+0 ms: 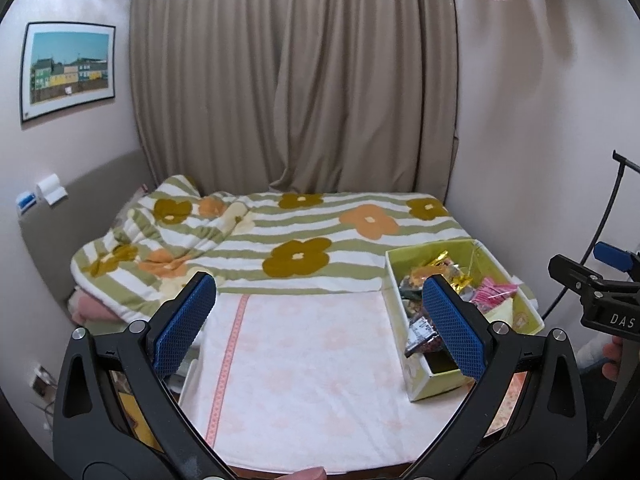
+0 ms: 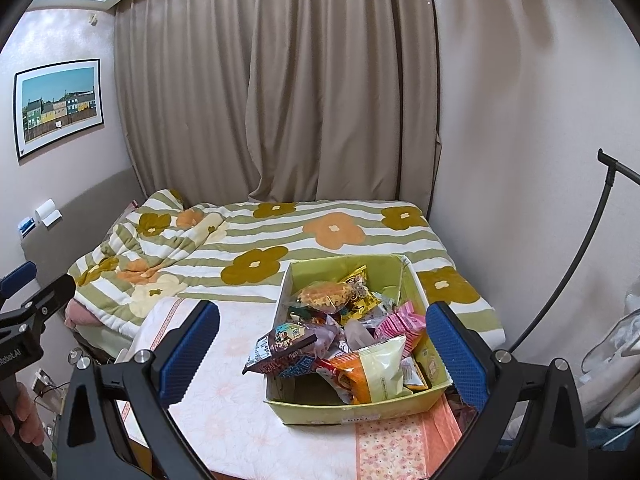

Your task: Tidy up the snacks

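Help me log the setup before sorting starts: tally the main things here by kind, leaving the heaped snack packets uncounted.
Grippers: 2, left gripper and right gripper, both open and empty
Snack boxes: 1, yellow-green box heaped with packets
Framed pictures: 1, picture on the wall
Floral blankets: 1, blanket
Total: 5

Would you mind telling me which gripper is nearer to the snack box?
Right. The right gripper hangs open directly before the snack box, framing it, while the left gripper hangs open off to the box's left.

Snack packets (image 2: 344, 344): glossy foil and plastic. Box (image 2: 360, 408): matt green card. Surface cloth (image 2: 240, 412): matt woven fabric. Gripper pads (image 2: 188, 352): blue, rough-textured; frames matt black plastic
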`<state>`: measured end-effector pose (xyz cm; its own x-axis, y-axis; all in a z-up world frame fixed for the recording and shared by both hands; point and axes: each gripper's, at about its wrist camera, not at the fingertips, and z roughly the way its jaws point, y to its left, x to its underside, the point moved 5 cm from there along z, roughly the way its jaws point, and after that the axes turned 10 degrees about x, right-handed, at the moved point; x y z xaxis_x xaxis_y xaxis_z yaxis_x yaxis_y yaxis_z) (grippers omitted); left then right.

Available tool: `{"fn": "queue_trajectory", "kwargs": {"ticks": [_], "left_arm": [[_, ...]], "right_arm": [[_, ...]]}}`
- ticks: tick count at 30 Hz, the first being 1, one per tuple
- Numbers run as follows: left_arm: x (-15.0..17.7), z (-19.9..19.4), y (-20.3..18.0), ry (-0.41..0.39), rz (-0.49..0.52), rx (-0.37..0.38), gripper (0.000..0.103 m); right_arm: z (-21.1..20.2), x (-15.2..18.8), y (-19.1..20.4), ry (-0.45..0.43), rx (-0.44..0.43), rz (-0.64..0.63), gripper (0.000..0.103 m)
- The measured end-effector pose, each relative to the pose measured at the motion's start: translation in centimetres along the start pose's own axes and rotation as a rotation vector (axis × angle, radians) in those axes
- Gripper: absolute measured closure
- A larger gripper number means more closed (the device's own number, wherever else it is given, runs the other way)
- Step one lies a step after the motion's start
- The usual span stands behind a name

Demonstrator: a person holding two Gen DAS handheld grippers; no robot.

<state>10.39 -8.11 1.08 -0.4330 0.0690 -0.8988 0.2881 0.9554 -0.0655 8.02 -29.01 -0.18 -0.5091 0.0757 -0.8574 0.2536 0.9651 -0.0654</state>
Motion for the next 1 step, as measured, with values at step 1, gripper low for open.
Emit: {"fn": "queue_trajectory", "kwargs": {"ticks": [1], "left_arm": [[-0.01,0.15,0.03,0.002,-0.002,-0.002,0.0]], "right_arm": [[0.19,-0.05,0.07,0.003,-0.002,-0.001,0.0]]}}
